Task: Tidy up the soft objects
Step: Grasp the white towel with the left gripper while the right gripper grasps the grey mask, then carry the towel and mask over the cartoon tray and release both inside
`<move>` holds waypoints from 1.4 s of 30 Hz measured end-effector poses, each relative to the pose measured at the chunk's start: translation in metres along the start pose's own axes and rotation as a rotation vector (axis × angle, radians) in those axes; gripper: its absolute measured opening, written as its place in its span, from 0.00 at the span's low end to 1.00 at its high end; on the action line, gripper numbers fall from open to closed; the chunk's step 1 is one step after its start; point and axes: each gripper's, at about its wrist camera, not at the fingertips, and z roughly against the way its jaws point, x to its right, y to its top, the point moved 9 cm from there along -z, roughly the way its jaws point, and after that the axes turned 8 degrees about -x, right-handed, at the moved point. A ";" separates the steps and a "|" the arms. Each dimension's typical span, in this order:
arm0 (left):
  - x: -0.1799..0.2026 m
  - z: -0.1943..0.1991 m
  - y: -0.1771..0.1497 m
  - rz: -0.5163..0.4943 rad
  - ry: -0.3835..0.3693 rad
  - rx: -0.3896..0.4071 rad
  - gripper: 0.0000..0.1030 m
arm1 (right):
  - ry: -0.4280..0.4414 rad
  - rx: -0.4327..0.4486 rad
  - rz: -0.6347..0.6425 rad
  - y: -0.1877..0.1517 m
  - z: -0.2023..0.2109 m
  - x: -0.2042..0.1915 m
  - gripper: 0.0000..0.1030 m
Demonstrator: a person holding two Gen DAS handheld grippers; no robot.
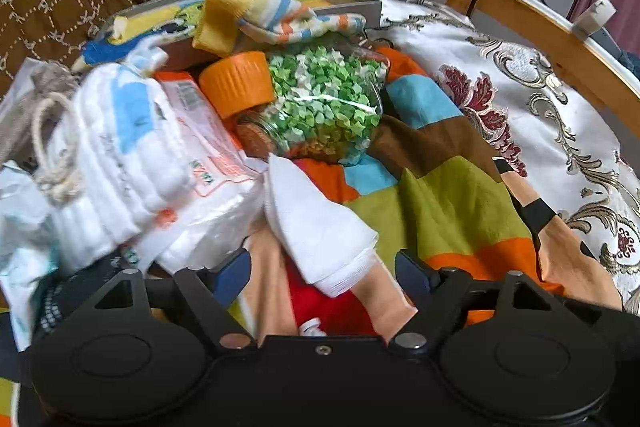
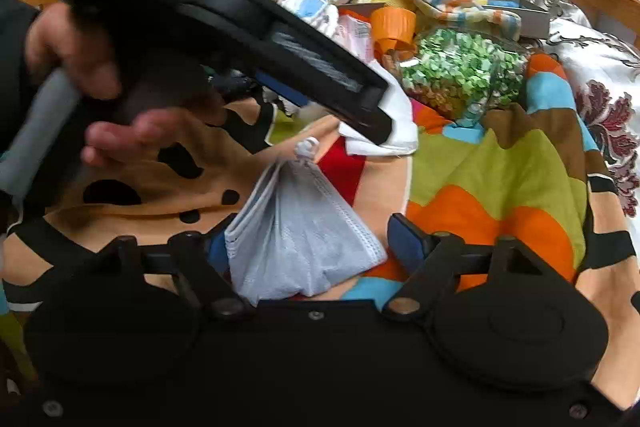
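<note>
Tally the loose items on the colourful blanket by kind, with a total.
Jars: 1, the jar of green paper stars with an orange lid.
Face masks: 1, the grey mask.
White folded cloths: 1, the white cloth.
Striped socks: 1, the striped sock.
Wrapped white packs: 1, the plastic pack.
Total: 5.

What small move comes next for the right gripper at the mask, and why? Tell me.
Probably close the right gripper on the mask. The folded grey mask already lies between its fingers, the left one looks close against it, and a gap shows on the right, so it does not look clamped yet.
</note>
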 end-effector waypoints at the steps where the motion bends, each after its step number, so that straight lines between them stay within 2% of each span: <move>1: 0.000 -0.005 0.001 0.010 0.001 -0.010 0.73 | 0.005 -0.004 0.003 -0.001 -0.001 0.000 0.66; 5: -0.004 -0.020 0.004 0.064 0.008 -0.050 0.64 | 0.030 -0.018 0.001 -0.003 -0.004 0.000 0.60; 8: -0.003 -0.023 0.006 0.054 0.010 -0.055 0.58 | 0.038 -0.017 -0.012 -0.003 -0.005 0.002 0.53; 14: -0.009 -0.027 0.005 0.074 0.040 -0.070 0.39 | 0.041 -0.035 -0.011 -0.004 -0.005 0.002 0.41; 17: -0.013 -0.024 0.005 0.086 0.040 -0.068 0.24 | 0.038 -0.042 -0.001 -0.005 -0.005 -0.001 0.34; 18: -0.013 -0.023 0.005 0.091 0.034 -0.067 0.13 | 0.036 -0.044 0.002 -0.005 -0.005 -0.002 0.32; 19: -0.013 -0.022 0.005 0.097 0.023 -0.067 0.08 | 0.035 -0.045 0.006 -0.006 -0.004 -0.003 0.31; 24: -0.003 -0.014 0.001 0.077 0.004 -0.051 0.05 | 0.042 -0.053 0.018 -0.005 -0.007 -0.004 0.23; 30: 0.002 0.017 -0.010 0.035 0.011 -0.010 0.05 | 0.028 -0.048 0.027 -0.004 -0.005 -0.004 0.11; 36: -0.013 0.058 -0.020 0.034 0.031 0.040 0.05 | -0.065 -0.027 0.092 -0.002 0.001 -0.012 0.08; 42: -0.030 0.100 -0.026 -0.021 0.081 0.075 0.05 | -0.156 0.051 0.106 0.011 0.016 -0.015 0.06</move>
